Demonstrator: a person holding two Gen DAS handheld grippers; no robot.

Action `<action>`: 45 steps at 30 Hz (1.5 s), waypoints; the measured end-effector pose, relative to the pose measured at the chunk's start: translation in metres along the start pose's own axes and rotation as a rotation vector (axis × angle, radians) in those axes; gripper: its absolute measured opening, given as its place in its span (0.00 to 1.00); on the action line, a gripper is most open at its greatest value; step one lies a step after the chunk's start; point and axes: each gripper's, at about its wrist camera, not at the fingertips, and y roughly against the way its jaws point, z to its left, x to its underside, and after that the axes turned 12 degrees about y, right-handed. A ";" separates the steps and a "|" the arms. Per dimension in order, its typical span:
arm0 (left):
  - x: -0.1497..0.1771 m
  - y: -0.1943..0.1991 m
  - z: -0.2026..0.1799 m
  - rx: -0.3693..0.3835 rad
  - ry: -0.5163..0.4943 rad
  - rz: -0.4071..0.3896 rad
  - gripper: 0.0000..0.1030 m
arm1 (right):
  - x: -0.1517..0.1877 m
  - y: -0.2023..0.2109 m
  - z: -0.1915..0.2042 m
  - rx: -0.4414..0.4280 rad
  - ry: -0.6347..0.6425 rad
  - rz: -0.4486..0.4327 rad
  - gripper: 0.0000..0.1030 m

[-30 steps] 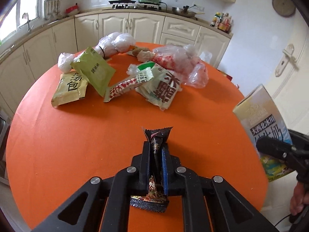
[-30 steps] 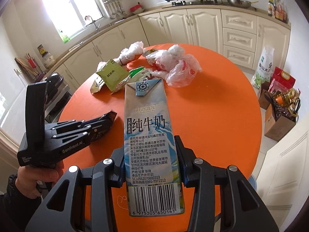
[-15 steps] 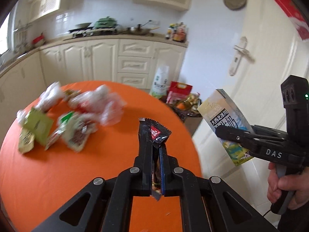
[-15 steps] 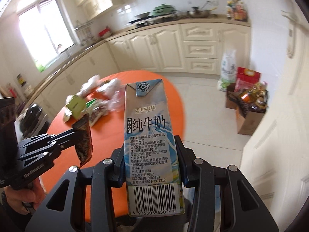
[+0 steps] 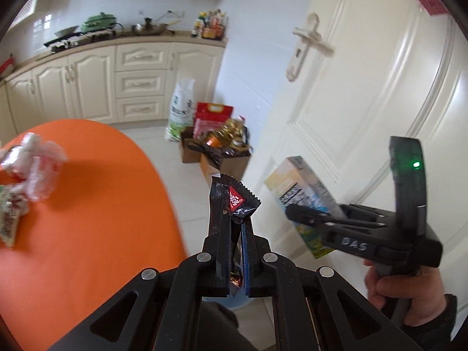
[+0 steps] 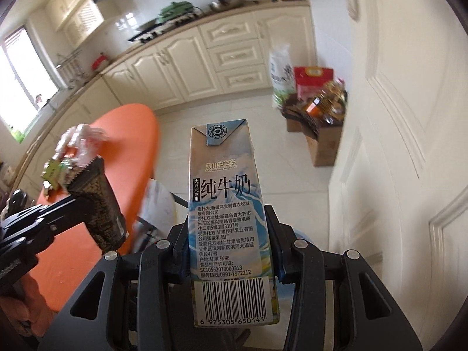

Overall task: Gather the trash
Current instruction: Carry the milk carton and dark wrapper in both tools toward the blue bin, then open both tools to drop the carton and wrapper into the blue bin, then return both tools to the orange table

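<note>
A: Where did the trash sit?

B: The left tongs point(image 5: 234, 228) pinched a dark snack wrapper point(image 5: 238, 204) at frame centre; the right tongs point(image 6: 231, 251) clamped the milk carton point(image 6: 226, 201), its long axis upright.

A: And the bin?

B: Possibly that blue rim point(image 5: 234, 304) low in the frame, beneath both, beside the orange counter point(image 5: 87, 204).

We see cream cabinets point(image 6: 187, 58) under a countertop, pale floor tiles point(image 6: 257, 111), a white door point(image 5: 365, 87), and a bright window point(image 6: 26, 67).
</note>
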 end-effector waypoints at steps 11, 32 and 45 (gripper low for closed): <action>-0.007 -0.180 -0.008 -0.035 0.017 0.304 0.03 | 0.062 -0.115 -0.079 -0.014 -0.153 0.236 0.41; -0.048 -0.251 -0.063 -0.196 -0.070 0.240 0.91 | 0.080 -0.124 -0.098 0.101 -0.293 0.269 1.00; -0.069 -0.072 -0.006 -0.096 0.038 -0.131 0.98 | -0.022 0.014 0.009 0.155 -0.119 -0.068 1.00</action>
